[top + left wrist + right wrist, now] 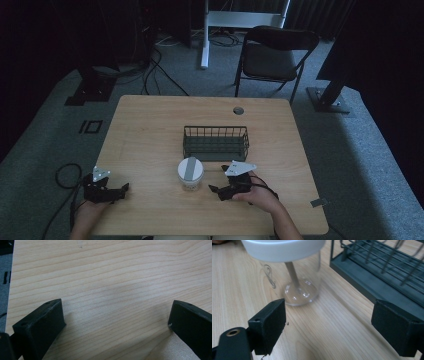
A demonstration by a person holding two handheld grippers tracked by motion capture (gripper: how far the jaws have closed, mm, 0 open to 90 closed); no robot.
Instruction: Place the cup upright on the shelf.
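Counter (150, 130): light wood, with a round cable hole (238, 110) near the far edge.

Basket (215, 143): dark wire, at mid-counter, upright. Its interior is not clearly legible in the high view.

Jar (190, 173): clear, with a pale lid, standing upright just in front of the basket and apart from it. In the right gripper view it sits beyond the jaws, left of the basket wall (372, 287).

Left tool (121, 190): at the near left of the counter, held in a hand (90, 210), jaws spread wide over bare wood, gripping nothing.

Right tool (218, 180): just right of the jar, held in a hand (260, 195), jaws spread wide and empty, pointed toward the jar without touching it.

Beyond the counter: a dark folding chair (272, 55) on grey carpet.
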